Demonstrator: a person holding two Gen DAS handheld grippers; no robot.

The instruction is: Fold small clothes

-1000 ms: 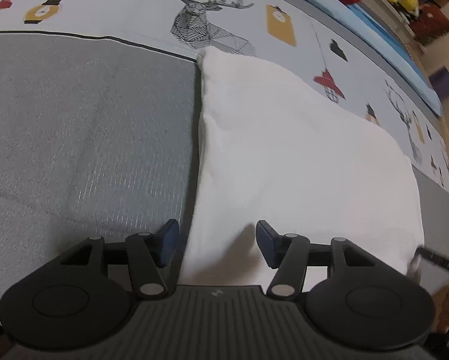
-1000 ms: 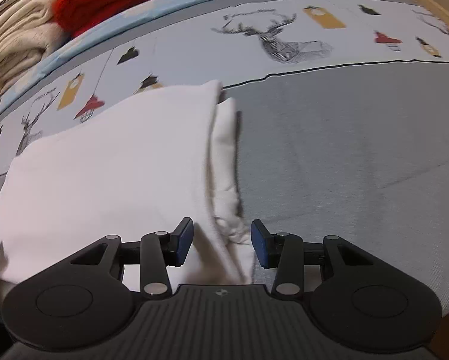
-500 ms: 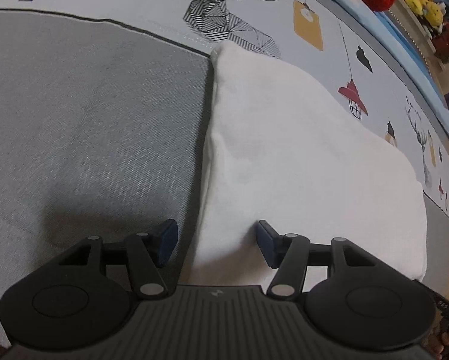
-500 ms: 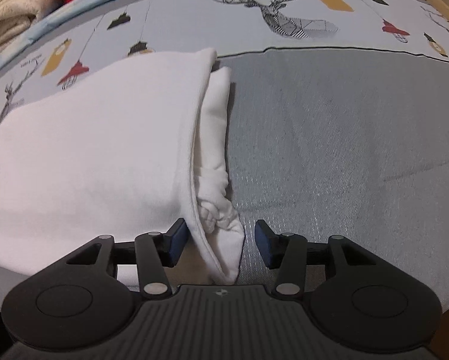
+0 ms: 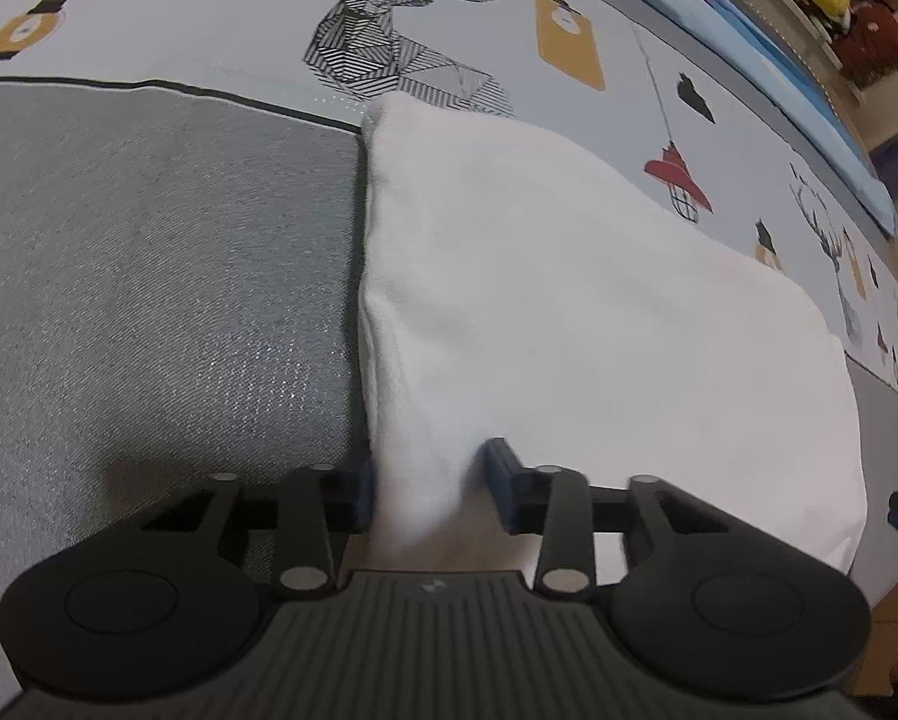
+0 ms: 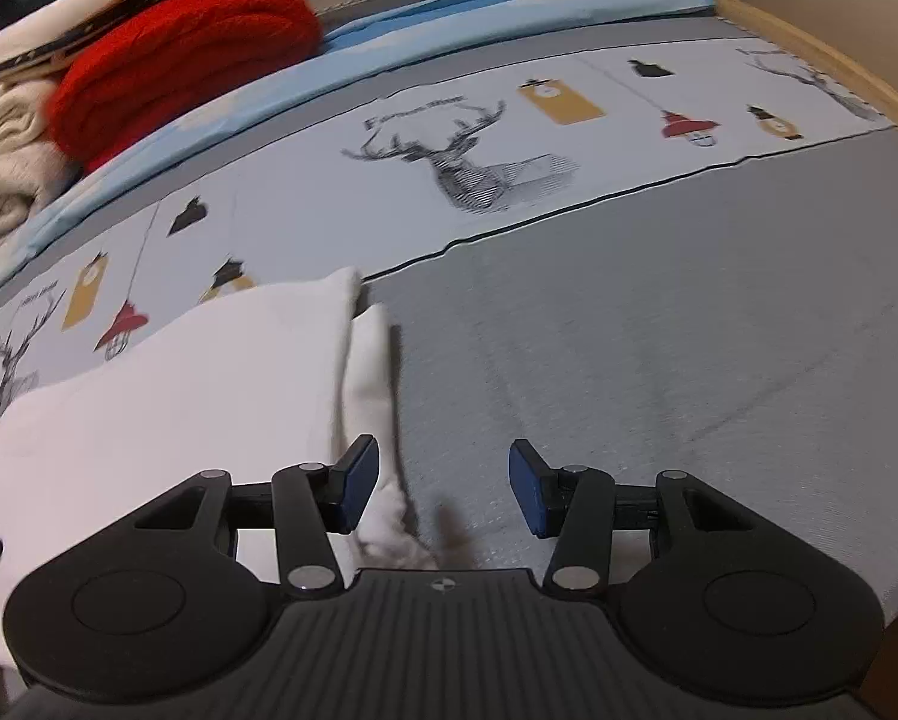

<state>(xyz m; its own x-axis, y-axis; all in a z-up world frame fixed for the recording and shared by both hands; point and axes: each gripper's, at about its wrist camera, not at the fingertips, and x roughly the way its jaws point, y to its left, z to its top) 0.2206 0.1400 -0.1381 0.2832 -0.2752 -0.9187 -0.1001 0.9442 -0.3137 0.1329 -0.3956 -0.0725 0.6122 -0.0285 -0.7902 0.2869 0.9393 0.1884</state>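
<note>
We saw the folded white cotton garment [image 5: 569, 312] lying flat on the bed, partly on the grey woven panel of the bedspread [image 5: 149, 276] and partly on its pale band printed with deer heads and lanterns [image 5: 449, 18]. Its near left corner rose in a bunched fold between the blue-padded fingers of the left gripper [image 5: 428, 489]. Those fingers were closing on the fold: the left pad touched the cloth, and the right pad stood at the edge of the raised fold, with the cloth pinched up between them.

In the right wrist view the same garment [image 6: 167, 396] lay to the left, its layered right edge running down toward the camera. The right gripper [image 6: 443, 489] hung with its fingers spread wide. Its left finger [image 6: 359, 474] sat just over the garment's crumpled edge, while its right finger stood above bare grey bedspread [image 6: 659, 360]; nothing was clamped between them.

Beyond the printed band ran a light blue sheet [image 6: 389, 30], and on it at the far left a folded red knitted garment [image 6: 179, 66] lay beside a pile of cream knitwear [image 6: 5, 156].
</note>
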